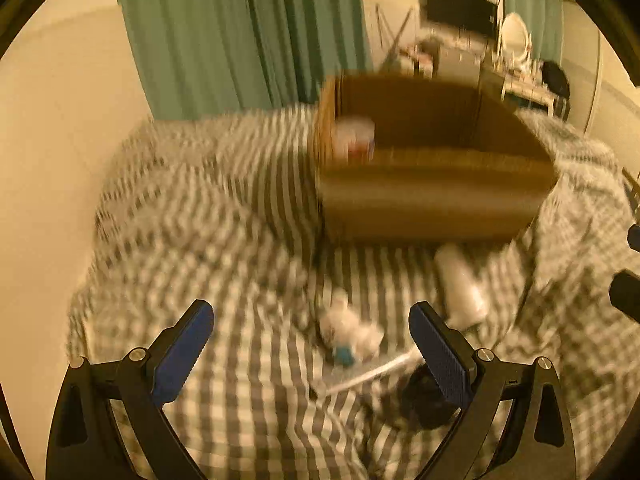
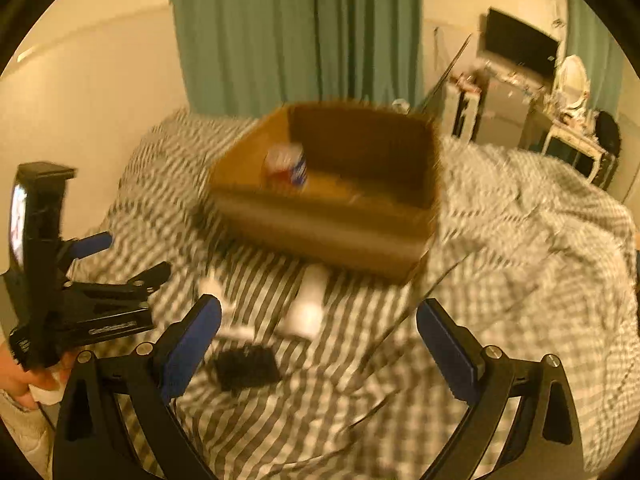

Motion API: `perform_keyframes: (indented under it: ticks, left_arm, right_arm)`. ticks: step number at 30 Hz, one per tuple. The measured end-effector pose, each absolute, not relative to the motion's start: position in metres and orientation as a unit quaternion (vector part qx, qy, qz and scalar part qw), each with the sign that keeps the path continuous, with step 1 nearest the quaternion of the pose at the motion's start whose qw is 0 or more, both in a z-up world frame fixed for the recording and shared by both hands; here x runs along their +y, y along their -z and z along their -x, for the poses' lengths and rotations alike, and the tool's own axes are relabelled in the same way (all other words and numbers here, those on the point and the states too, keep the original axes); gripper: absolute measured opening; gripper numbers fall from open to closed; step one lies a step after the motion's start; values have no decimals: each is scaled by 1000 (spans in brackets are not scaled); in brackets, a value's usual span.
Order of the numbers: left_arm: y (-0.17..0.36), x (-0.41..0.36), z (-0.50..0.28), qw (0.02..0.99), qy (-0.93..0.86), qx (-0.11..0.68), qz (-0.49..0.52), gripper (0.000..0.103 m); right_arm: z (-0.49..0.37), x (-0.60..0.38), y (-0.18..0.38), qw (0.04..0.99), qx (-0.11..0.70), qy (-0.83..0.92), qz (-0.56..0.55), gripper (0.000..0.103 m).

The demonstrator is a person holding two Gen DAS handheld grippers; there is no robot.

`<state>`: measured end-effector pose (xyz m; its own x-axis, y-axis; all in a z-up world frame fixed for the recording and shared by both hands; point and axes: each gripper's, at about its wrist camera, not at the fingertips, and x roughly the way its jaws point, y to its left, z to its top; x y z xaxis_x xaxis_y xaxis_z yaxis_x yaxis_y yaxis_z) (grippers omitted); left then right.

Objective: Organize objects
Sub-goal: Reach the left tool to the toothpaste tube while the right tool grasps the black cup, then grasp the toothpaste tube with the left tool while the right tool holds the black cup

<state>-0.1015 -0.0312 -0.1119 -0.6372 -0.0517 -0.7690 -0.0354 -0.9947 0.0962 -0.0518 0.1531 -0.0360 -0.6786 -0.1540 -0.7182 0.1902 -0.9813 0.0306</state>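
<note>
Judging by what lies where, the tidying is barely begun. The cardboard box sits on the checked bedcover, ahead of both claws, and holds only 1 thing that I can make out: a red, white and blue can against its left wall. Everything else waits on the cover.

The left claw hovers low over the bed with its blue pads spread wide and nothing between them. Just ahead of it, inside the span of the fingers, lies a small white bottle with a blue cap; a thin white stick runs toward its right finger, and a dark round object sits beneath that finger. A larger white bottle lies ahead and to its right, close to the front of the box.

The right claw is likewise agape and empty, pointed at the box. Between its fingers, nearer the left one, lies a black rectangular object; blur keeps me from naming it more closely. At least 4 or 5 items seem still to go in.
</note>
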Motion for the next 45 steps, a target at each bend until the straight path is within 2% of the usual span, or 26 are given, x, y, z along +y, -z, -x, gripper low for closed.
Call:
perform_keyframes:
  ticks: [5, 10, 18, 19, 20, 24, 30, 37, 40, 41, 42, 45]
  left_arm:
    - [147, -38, 105, -10, 889, -47, -456, 101]
    - [152, -42, 106, -21, 886, -37, -461, 101]
    - [159, -50, 116, -16, 881, -38, -471, 101]
    - [161, -51, 117, -16, 880, -35, -474, 101]
    - [163, -52, 119, -15, 877, -31, -479, 101]
    - [169, -49, 120, -21, 871, -33, -489, 101]
    - [177, -25, 115, -48, 861, -56, -504, 101]
    - [205, 7, 117, -89, 836, -61, -538, 100]
    - [214, 15, 119, -99, 829, -67, -547, 94]
    - [218, 18, 120, -100, 826, -72, -551, 86]
    - [221, 19, 121, -100, 823, -74, -554, 74]
    - [224, 21, 120, -107, 818, -72, -560, 50]
  right_arm:
    - [60, 126, 101, 131, 13, 885, -447, 98]
    - [70, 98, 152, 154, 39, 855, -494, 98]
    - [90, 79, 189, 164, 31, 829, -534, 98]
    - [92, 79, 194, 163, 32, 825, -540, 92]
    - [93, 78, 197, 164, 32, 822, -545, 80]
    - [89, 79, 193, 163, 39, 827, -536, 79]
    - [84, 126, 145, 131, 34, 855, -500, 79]
    - [91, 184, 112, 92, -10, 876, -473, 79]
    - [97, 188, 124, 90, -23, 870, -484, 79]
    - [99, 188, 126, 90, -24, 868, -488, 79]
    - [99, 188, 128, 91, -23, 867, -489, 79]
    - [100, 186, 131, 94, -19, 867, -488, 79]
